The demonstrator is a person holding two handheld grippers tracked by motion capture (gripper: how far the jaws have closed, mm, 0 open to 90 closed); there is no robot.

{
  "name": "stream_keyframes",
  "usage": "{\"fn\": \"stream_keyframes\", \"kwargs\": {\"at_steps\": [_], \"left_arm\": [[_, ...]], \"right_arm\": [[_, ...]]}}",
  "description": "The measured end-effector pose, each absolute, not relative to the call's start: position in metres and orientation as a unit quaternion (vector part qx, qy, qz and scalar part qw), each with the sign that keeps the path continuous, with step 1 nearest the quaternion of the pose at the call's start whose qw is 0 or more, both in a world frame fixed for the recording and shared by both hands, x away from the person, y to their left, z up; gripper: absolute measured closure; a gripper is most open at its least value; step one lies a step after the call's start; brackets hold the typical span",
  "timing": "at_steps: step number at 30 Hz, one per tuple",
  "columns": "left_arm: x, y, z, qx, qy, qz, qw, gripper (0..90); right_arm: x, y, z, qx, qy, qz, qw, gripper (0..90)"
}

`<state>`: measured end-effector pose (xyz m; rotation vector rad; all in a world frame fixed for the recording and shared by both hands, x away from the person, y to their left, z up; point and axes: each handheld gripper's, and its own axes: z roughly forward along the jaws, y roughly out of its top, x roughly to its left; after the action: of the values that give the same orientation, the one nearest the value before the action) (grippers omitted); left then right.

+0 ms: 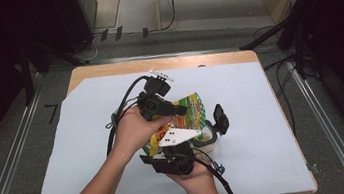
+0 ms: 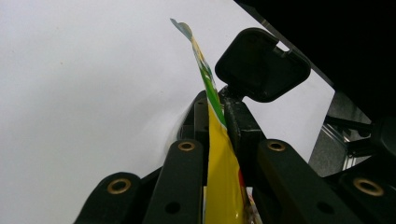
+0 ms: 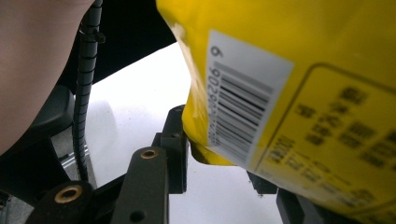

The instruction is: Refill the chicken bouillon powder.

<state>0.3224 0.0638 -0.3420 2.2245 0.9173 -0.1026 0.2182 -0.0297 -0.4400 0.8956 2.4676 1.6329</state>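
A yellow and green snack bag (image 1: 190, 105) hangs above the white sheet between my two grippers. My left gripper (image 1: 182, 111) comes in from the left. In the left gripper view its jaws (image 2: 215, 100) are shut on the bag's thin edge (image 2: 219, 158). My right gripper (image 1: 193, 139), with its grey plate on top, is below the bag. In the right gripper view the bag's back (image 3: 303, 70) with a barcode looms close. The bag's lower corner sits between the right gripper's jaws (image 3: 217, 163), which stand apart. The bag hides the right-hand jaw.
A white sheet (image 1: 91, 153) covers most of the wooden table (image 1: 106, 69). A black rounded pad on a stem (image 1: 220, 118) and a small pale round thing (image 1: 207, 140) sit just right of the bag. Black stands and rails flank the table.
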Motion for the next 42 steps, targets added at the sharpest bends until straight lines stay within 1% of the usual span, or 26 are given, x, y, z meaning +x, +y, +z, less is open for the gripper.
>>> {"fn": "stream_keyframes", "kwargs": {"at_steps": [8,10,11,12,14,16,19,22,23,25,28,32,37,42], "left_arm": [[0.317,0.061,-0.34,0.863,0.354,-0.017,0.36,85.3],[0.315,0.06,-0.337,0.862,0.352,-0.014,0.363,85.2],[0.315,0.059,-0.337,0.863,0.353,-0.009,0.361,85.2],[0.315,0.058,-0.338,0.864,0.353,-0.01,0.358,85.1],[0.32,0.058,-0.343,0.861,0.359,-0.026,0.359,85.0],[0.324,0.06,-0.347,0.857,0.364,-0.045,0.362,84.9],[0.326,0.061,-0.347,0.854,0.366,-0.054,0.365,84.6],[0.326,0.061,-0.345,0.851,0.366,-0.06,0.372,81.7],[0.326,0.062,-0.345,0.85,0.366,-0.061,0.374,78.5],[0.325,0.064,-0.343,0.846,0.366,-0.061,0.383,73.3],[0.325,0.066,-0.341,0.849,0.367,-0.056,0.376,74.2],[0.325,0.067,-0.341,0.851,0.369,-0.052,0.37,79.2],[0.325,0.069,-0.341,0.851,0.371,-0.05,0.369,79.3],[0.325,0.07,-0.34,0.851,0.371,-0.051,0.369,79.6]], "right_arm": [[0.219,-0.031,-0.441,0.299,0.795,0.528,0.014,66.7],[0.217,-0.031,-0.439,0.298,0.793,0.531,0.018,66.1],[0.217,-0.031,-0.439,0.297,0.792,0.533,0.022,64.9],[0.217,-0.031,-0.44,0.301,0.789,0.535,0.017,63.2],[0.217,-0.031,-0.442,0.306,0.789,0.533,0.012,63.4],[0.218,-0.032,-0.444,0.304,0.792,0.529,0.022,66.1],[0.218,-0.033,-0.443,0.303,0.795,0.525,0.026,66.5],[0.219,-0.035,-0.443,0.303,0.792,0.53,0.023,66.8],[0.22,-0.035,-0.443,0.307,0.788,0.533,0.016,66.8],[0.221,-0.037,-0.443,0.309,0.786,0.536,0.017,66.8],[0.221,-0.039,-0.441,0.309,0.783,0.54,0.011,66.5],[0.22,-0.035,-0.44,0.304,0.788,0.535,0.02,65.8],[0.218,-0.033,-0.439,0.295,0.795,0.529,0.039,64.0],[0.217,-0.032,-0.438,0.292,0.796,0.529,0.041,64.7]]}}
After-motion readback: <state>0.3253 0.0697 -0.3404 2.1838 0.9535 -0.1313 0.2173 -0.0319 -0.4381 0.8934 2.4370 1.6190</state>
